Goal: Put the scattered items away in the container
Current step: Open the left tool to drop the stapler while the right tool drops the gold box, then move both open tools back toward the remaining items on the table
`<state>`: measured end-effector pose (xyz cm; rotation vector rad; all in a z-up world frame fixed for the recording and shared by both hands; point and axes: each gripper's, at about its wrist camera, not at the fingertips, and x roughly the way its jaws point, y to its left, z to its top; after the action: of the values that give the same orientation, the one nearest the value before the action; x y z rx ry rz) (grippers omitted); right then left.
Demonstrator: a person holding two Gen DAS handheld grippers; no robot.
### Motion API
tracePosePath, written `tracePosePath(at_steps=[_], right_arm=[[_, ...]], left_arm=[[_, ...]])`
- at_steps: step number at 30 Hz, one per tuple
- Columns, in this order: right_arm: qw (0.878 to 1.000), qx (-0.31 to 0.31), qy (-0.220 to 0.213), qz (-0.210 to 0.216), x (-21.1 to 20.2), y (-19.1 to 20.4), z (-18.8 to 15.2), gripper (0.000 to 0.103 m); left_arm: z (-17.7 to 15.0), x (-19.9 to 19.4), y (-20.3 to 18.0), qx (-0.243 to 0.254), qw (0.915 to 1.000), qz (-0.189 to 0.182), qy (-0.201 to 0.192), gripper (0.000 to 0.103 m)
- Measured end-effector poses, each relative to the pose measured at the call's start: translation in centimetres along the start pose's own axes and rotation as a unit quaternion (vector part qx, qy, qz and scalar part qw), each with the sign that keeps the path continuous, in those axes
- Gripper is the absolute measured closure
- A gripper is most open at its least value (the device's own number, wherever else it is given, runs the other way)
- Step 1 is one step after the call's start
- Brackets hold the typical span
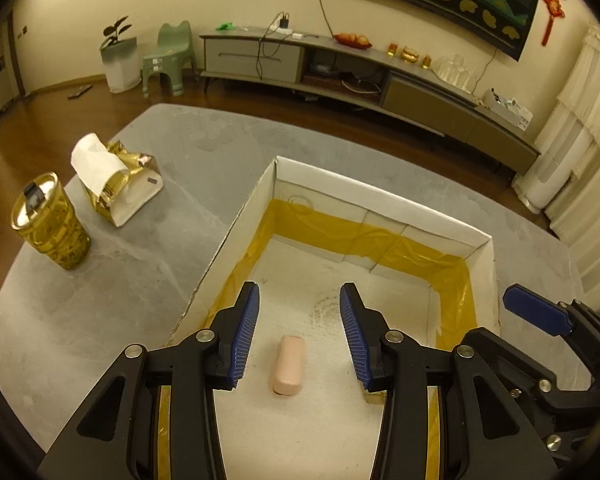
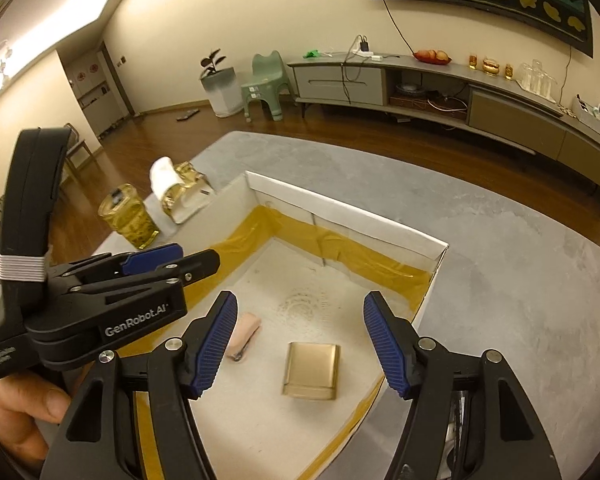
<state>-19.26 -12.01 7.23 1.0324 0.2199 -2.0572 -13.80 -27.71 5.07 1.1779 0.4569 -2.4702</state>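
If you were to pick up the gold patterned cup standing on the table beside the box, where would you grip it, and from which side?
Grip the gold cup across its mid-wall, coming level from the side facing the box. It stands upright and tapers downward; its lid closes the top, and the tissue pack crowds its far side.

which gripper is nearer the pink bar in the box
Left. The left gripper hangs open right over the pink bar; the right gripper is open over the gold block beside it.
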Motion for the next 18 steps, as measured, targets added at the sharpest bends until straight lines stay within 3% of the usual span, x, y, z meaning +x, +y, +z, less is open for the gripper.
tracePosePath(at_steps=[4, 11, 18], right_arm=[[0.999, 0.023, -0.015, 0.028, -2.6, -0.3, -0.6, 0.036], [0.993, 0.086, -0.039, 0.068, -7.9, -2.0, -3.6, 0.036], [0.998, 0.045, -0.044, 0.026, -13.3, -2.5, -8.9, 0.035]], left_arm=[[-1.0, -2.7, -0.5, 0.002, 0.9996, -0.021, -0.021, 0.059], [-3.8, -8.2, -1.5, -0.018, 0.9925, -0.109, -0.052, 0.058], [-9.1, -12.5, -7.1, 0.090, 0.9831, -0.124, -0.099, 0.058]])
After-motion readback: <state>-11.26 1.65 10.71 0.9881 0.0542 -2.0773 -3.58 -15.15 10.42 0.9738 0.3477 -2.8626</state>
